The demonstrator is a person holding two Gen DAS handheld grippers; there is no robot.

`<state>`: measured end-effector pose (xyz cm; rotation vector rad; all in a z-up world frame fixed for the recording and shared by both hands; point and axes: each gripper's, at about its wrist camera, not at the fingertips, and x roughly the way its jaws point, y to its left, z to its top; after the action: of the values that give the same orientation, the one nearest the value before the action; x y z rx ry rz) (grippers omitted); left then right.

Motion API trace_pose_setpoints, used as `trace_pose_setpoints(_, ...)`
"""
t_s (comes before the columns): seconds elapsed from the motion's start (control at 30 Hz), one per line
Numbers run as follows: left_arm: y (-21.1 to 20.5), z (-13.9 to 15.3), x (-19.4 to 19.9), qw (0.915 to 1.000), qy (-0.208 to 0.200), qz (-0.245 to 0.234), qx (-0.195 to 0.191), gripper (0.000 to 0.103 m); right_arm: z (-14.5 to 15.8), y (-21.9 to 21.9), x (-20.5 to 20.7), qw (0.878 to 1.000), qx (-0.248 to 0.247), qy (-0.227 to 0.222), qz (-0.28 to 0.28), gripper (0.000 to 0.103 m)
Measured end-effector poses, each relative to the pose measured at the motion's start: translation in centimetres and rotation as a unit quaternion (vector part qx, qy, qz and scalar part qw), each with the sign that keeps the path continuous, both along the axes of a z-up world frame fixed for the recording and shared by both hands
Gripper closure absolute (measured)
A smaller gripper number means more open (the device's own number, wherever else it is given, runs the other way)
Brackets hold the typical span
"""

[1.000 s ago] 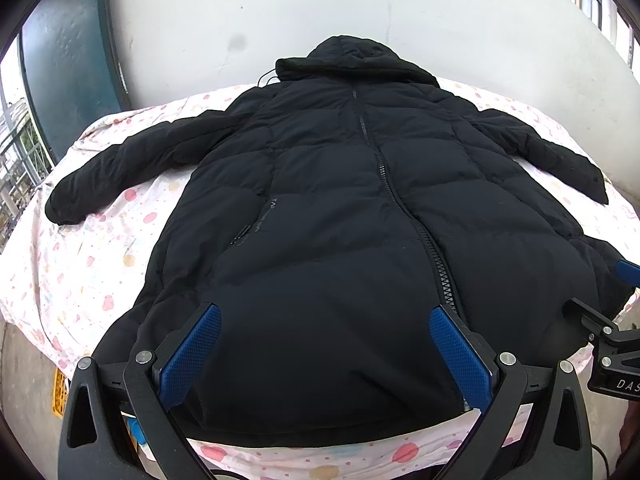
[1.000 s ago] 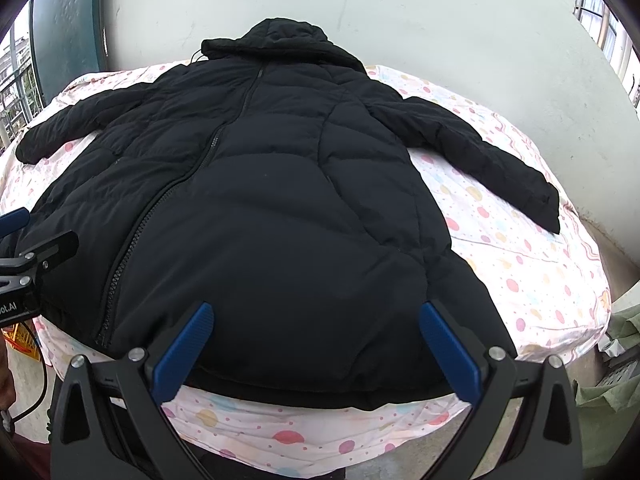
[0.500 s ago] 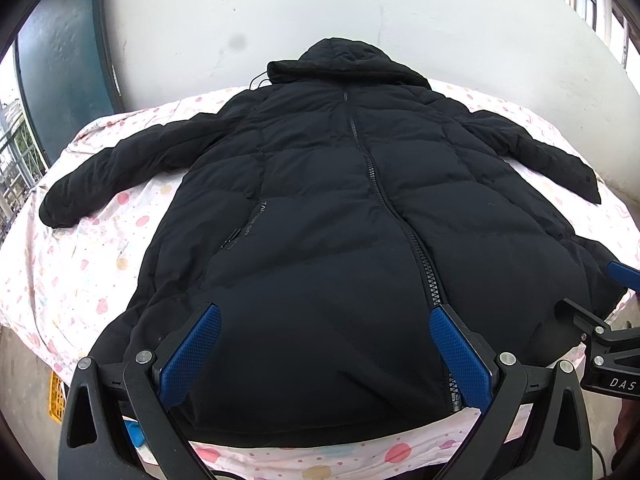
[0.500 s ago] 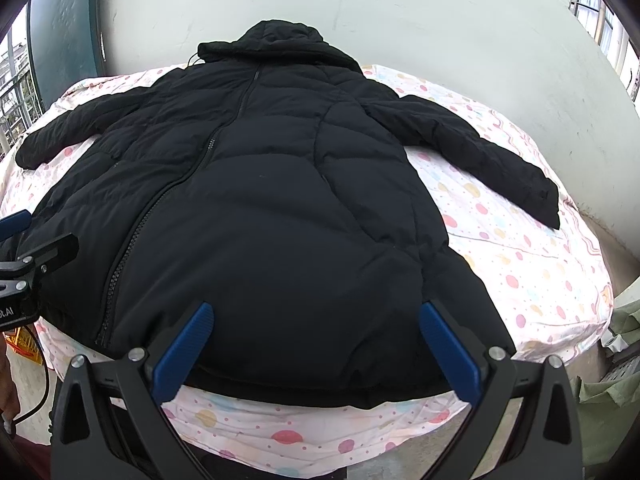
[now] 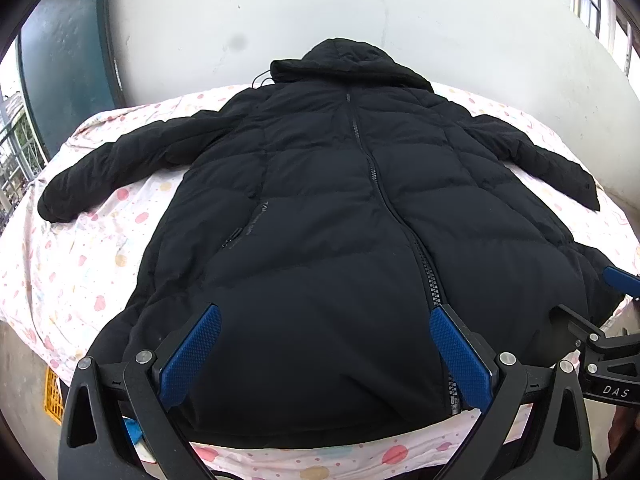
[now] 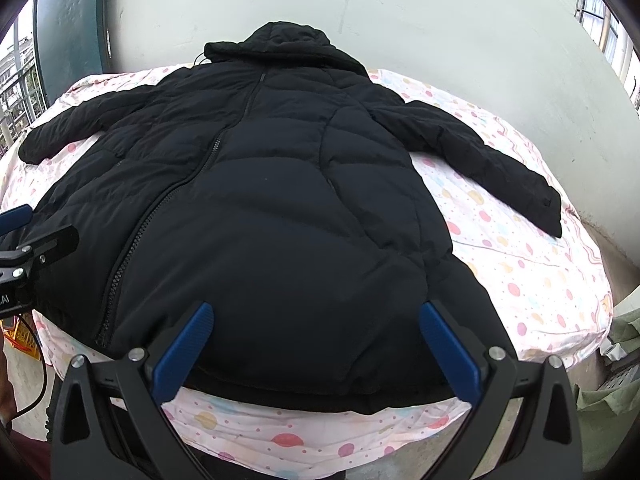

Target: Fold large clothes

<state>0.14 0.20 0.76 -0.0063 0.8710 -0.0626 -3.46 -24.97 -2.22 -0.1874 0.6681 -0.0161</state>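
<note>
Both tongs nearer, one coat [image 5: 320, 240]

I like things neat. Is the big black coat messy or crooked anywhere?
Nothing much stands out. The black coat lies flat, zipped, sleeves spread on the dotted sheet. Only its hood pokes past the sheet's far edge, by the wall.

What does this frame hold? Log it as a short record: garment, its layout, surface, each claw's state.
garment: black hooded puffer coat
layout: spread flat, front up, zipper closed, both sleeves out sideways, hood toward the wall
surface: pink dotted sheet
left claw: open, at the hem, gripping nothing
right claw: open, at the hem, gripping nothing
fold progress: none visible
</note>
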Motion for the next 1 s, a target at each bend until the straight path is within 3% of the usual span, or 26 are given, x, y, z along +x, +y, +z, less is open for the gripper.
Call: trace_pose_setpoints(1.0, -0.2, -0.13, 0.18, 0.9999, 0.006, 0.0, 0.012, 0.001, -0.07, -0.01, -0.05, 1.0, -0.003, -0.001, 0.001, 0.0)
